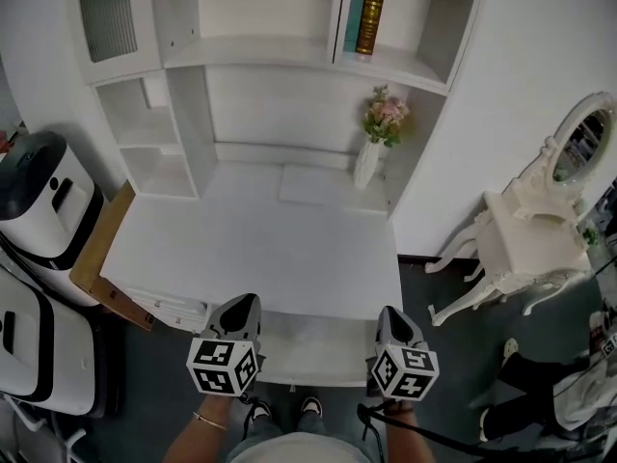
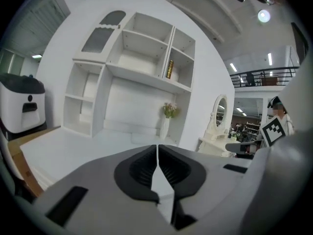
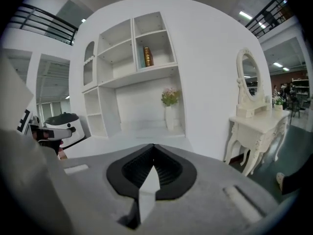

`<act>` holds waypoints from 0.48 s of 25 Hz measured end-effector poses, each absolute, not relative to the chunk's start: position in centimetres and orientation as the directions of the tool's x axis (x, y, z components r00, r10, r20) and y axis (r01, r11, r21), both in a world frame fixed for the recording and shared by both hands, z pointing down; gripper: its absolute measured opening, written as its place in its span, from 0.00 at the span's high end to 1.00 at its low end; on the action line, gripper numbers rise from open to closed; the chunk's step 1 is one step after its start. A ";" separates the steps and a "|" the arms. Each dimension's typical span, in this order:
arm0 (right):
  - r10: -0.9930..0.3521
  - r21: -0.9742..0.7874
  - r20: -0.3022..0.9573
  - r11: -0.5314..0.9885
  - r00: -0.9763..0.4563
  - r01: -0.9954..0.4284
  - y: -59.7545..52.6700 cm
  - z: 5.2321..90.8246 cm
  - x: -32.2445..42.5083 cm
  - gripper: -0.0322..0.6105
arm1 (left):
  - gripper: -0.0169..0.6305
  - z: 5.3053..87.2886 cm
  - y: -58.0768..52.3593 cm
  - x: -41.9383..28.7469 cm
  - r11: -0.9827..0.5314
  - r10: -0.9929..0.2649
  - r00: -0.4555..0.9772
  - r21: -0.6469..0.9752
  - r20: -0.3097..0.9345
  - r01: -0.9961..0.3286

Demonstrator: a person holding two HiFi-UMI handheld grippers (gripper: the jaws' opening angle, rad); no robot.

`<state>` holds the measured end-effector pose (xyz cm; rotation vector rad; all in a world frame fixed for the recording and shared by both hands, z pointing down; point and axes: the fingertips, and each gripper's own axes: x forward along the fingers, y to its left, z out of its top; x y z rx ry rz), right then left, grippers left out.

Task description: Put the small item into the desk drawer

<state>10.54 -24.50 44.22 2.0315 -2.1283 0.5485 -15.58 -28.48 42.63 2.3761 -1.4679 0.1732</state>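
Observation:
A white desk [image 1: 251,249] with a shelf hutch fills the middle of the head view. A flat white rectangle [image 1: 313,183] lies at its back, beside a white vase of flowers [image 1: 368,162]. A pale pulled-out ledge or drawer [image 1: 313,350] shows under the desk's front edge; I cannot tell which. My left gripper [image 1: 249,304] hovers at the front edge, its jaws shut with nothing between them [image 2: 157,148]. To its right my right gripper [image 1: 388,314] is also shut and empty [image 3: 153,148]. Both point toward the hutch.
A white vanity table with an oval mirror [image 1: 530,239] stands to the right. White-and-black machines [image 1: 39,201] and a wooden board [image 1: 101,258] flank the desk's left side. A gold-spined book [image 1: 372,13] stands on an upper shelf. The person's feet [image 1: 280,413] are below.

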 end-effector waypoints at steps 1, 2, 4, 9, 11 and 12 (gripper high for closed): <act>-0.941 -0.149 0.329 0.032 -0.080 -0.988 -25.0 43.1 10.3 0.94 | 0.95 41.4 -28.9 -16.0 -0.402 -0.860 0.443 0.201 0.251 -0.893; -0.950 -0.137 0.302 0.045 -0.085 -0.990 -25.7 42.0 10.2 0.94 | 0.95 40.1 -29.4 -16.3 -0.395 -0.876 0.428 0.180 0.222 -0.901; -0.965 -0.111 0.248 0.057 -0.084 -0.992 -26.9 39.5 10.4 0.94 | 0.96 37.5 -30.4 -16.9 -0.379 -0.901 0.401 0.146 0.165 -0.914; -0.985 -0.064 0.171 0.023 -0.033 -0.998 -26.9 35.6 11.8 0.94 | 0.96 33.6 -31.4 -18.3 -0.365 -0.922 0.377 0.126 0.084 -0.922; -0.988 -0.056 0.153 0.004 -0.013 -0.998 -26.6 34.9 12.2 0.94 | 0.96 33.2 -31.6 -18.6 -0.369 -0.922 0.380 0.130 0.078 -0.920; -0.989 -0.058 0.146 -0.003 -0.005 -0.998 -26.5 34.7 12.4 0.94 | 0.96 33.2 -31.7 -18.8 -0.370 -0.921 0.381 0.129 0.080 -0.920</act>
